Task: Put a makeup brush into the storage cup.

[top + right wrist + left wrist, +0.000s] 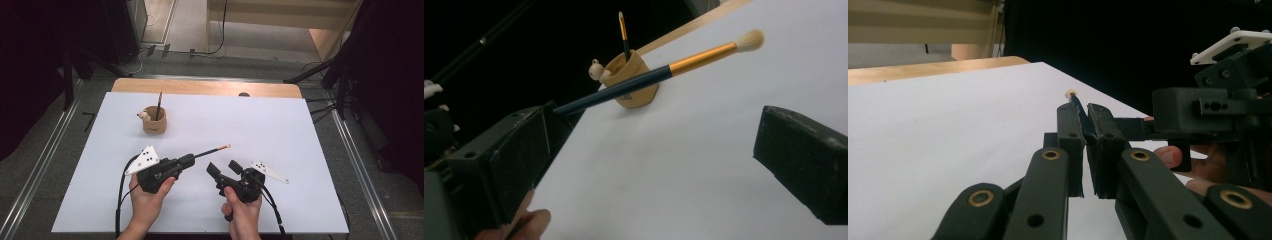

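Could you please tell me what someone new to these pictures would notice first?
The eye goes first to the brush, with its dark handle, gold ferrule and pale tip, clamped in the left gripper and sticking out over the middle of the white table. Next comes the tan cup toward the table's far left, with a second brush standing in it. The right gripper waits open beside the left one.

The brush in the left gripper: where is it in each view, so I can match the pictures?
High view: brush just below centre, pointing up-right from the left gripper, which is shut on it.
Left gripper view: foreshortened, between the jaws, pale tip above them.
Right gripper view: diagonal across upper centre.
Shared landmark: the tan cup, also in the right gripper view; the white table sheet shows throughout.
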Demonstrator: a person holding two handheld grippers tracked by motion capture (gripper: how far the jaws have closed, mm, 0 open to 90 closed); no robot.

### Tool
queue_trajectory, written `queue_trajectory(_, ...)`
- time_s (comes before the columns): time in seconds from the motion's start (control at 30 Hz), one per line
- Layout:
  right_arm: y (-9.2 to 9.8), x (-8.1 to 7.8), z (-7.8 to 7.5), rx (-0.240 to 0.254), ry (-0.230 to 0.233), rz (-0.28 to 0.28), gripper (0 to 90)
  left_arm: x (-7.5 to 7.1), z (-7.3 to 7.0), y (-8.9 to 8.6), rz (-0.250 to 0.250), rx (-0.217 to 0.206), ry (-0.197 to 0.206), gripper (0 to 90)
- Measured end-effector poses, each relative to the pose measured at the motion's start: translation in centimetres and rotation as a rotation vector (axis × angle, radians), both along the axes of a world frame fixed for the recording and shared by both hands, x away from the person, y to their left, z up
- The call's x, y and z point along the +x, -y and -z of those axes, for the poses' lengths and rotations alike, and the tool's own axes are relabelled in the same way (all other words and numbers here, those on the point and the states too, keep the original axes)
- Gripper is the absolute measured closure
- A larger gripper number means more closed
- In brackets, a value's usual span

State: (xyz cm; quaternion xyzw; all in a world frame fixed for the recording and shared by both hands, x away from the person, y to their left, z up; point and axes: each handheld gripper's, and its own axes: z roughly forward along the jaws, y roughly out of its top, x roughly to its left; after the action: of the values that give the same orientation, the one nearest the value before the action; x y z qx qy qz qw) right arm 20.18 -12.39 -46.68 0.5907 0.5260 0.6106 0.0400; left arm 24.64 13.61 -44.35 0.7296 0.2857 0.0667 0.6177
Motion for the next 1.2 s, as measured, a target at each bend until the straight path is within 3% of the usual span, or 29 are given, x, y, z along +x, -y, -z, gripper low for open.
queue_trajectory(0.43, 1.6, 0.7, 0.8, 0.215, -0.061, -0.007, 9.0, -1.1, 0.1, 1.3, 0.033, -0.007, 0.042, 86.3)
queue_trajectory(0.8, 2.6, 1.1, 1.4, 0.308, -0.086, 0.01, 29.1, -1.8, 0.5, 2.5, 0.069, 0.003, 0.056, 86.3)
queue_trajectory(0.93, 2.9, 1.3, 1.8, 0.326, -0.099, 0.016, 40.1, -1.8, 0.6, 2.7, 0.078, 0.005, 0.059, 86.3)
queue_trajectory(1.2, 3.2, 1.6, 2.3, 0.364, -0.092, -0.014, 57.4, -2.0, 0.7, 2.8, 0.093, 0.016, 0.063, 86.3)
